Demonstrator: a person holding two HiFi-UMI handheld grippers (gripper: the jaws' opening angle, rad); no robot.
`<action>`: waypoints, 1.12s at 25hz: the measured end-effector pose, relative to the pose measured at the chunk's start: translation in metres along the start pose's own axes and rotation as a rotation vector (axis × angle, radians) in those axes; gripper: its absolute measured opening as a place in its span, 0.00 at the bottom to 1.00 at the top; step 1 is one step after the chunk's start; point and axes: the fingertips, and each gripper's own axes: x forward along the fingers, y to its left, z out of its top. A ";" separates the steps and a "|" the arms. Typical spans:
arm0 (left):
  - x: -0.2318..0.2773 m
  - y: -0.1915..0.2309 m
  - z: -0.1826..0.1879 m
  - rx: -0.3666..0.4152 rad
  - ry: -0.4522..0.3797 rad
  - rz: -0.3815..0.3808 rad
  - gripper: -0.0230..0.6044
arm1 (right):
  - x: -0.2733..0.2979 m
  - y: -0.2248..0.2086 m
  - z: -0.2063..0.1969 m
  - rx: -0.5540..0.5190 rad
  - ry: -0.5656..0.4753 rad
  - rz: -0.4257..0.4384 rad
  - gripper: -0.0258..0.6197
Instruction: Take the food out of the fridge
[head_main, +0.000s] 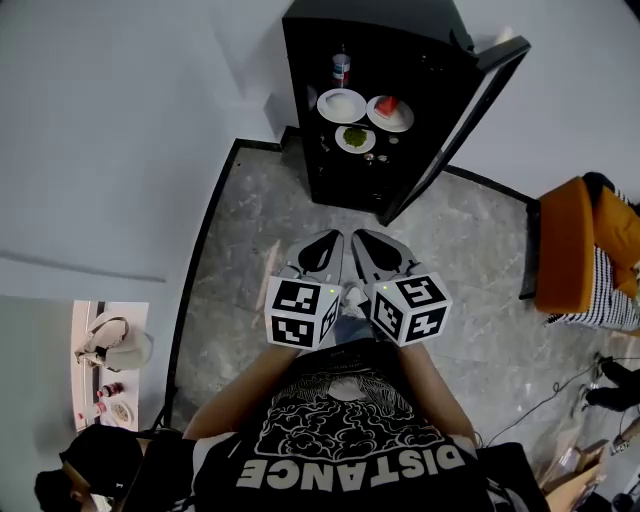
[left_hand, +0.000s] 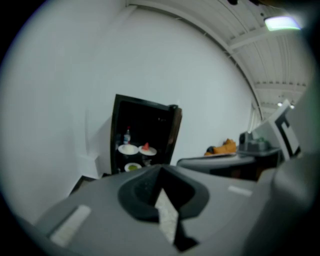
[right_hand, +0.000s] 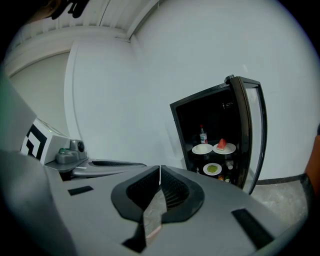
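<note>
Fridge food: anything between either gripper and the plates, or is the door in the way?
Nothing visible. The door is swung open at the right, the plates sit exposed inside, and only bare floor lies between the fridge and the shut left gripper and right gripper.

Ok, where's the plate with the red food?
Head view, top centre: the red food plate sits inside the open fridge, right of the white plate, above the green food plate.

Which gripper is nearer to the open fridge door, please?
Right. The right gripper is short of the open fridge door, which swings out ahead on its side; the left gripper sits beside it, farther from the door.
</note>
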 end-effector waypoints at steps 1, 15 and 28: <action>0.008 0.004 0.003 -0.004 0.004 0.005 0.04 | 0.006 -0.007 0.004 0.003 0.001 0.001 0.04; 0.110 0.023 0.042 -0.001 0.045 0.019 0.04 | 0.062 -0.099 0.042 0.085 0.015 0.005 0.04; 0.165 0.030 0.063 0.076 0.068 -0.067 0.04 | 0.080 -0.150 0.058 0.249 -0.080 -0.077 0.04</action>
